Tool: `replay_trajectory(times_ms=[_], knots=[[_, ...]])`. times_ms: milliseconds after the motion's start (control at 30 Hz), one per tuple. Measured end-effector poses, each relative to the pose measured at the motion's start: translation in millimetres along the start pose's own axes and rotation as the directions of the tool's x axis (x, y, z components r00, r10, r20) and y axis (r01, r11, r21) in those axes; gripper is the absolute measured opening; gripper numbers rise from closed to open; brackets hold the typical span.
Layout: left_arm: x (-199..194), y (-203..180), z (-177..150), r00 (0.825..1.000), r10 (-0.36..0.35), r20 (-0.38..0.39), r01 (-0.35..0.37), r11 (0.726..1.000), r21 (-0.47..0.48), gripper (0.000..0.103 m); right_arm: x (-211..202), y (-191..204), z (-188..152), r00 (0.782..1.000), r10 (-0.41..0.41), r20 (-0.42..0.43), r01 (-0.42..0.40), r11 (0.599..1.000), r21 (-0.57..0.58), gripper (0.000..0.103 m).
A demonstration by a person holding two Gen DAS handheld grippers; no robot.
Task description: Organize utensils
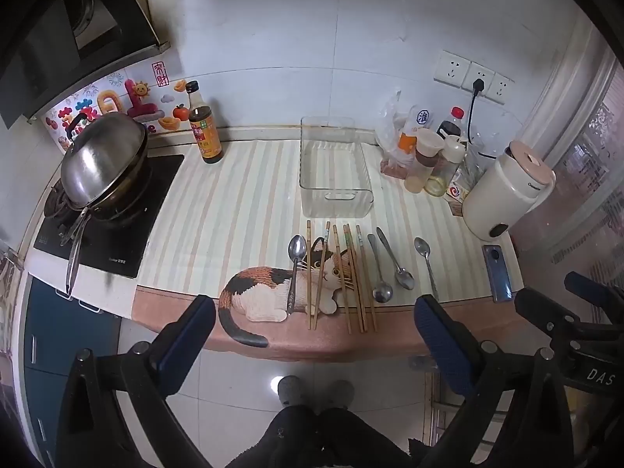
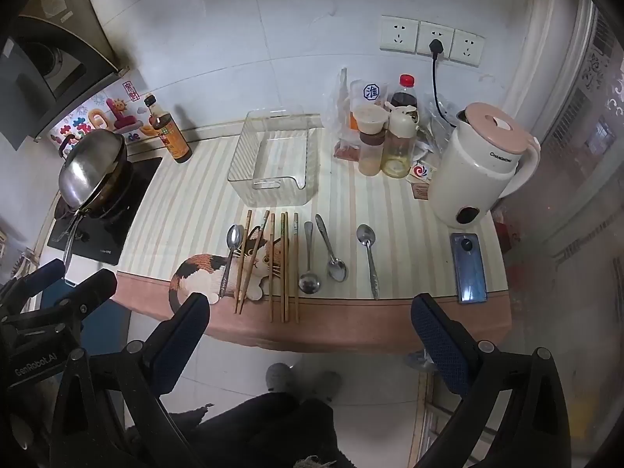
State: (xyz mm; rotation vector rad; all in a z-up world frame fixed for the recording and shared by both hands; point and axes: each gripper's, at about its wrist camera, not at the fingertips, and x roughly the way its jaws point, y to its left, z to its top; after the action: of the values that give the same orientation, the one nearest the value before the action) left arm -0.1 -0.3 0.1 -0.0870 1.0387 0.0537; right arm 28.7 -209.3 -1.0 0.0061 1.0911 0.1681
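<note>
Lying in a row on the striped, cloth-covered surface (image 1: pixel 234 202), left to right: shiny metal spoon (image 1: pixel 295 269) across a cat-shaped mat (image 1: pixel 265 292), slim wooden chopsticks (image 1: pixel 343 277), three more steel spoons (image 1: pixel 394 265). Just behind, clear ribbed plastic bin (image 1: pixel 333 167), empty. Left tongs (image 1: pixel 312 323) and right tongs (image 2: pixel 308 323) spread wide, gripping nothing, hovering short of the surface edge.

Both views are evenly and rather dimly lit, with a cool cast on the wall (image 1: pixel 351 39). A small bright glare spot is thrown on the floor tiles (image 1: pixel 277 380), and soft shadows are cast beside the sauce bottle (image 2: pixel 171 132). Edges are heavily bent by the fisheye and blackened at the corners; the right margin is washed out and hazy.
</note>
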Motion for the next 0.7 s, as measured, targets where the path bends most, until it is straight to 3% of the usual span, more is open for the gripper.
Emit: replay_trajectory(times_ms=[700], knots=[[-3.9, -1.4, -2.5, 1.0, -0.003, -0.001, 0.003, 1.0, -0.001, 0.103, -0.7, 2.2, -0.4, 1.0, 0.016, -0.009, -0.016, 1.0, 0.002, 0.103]])
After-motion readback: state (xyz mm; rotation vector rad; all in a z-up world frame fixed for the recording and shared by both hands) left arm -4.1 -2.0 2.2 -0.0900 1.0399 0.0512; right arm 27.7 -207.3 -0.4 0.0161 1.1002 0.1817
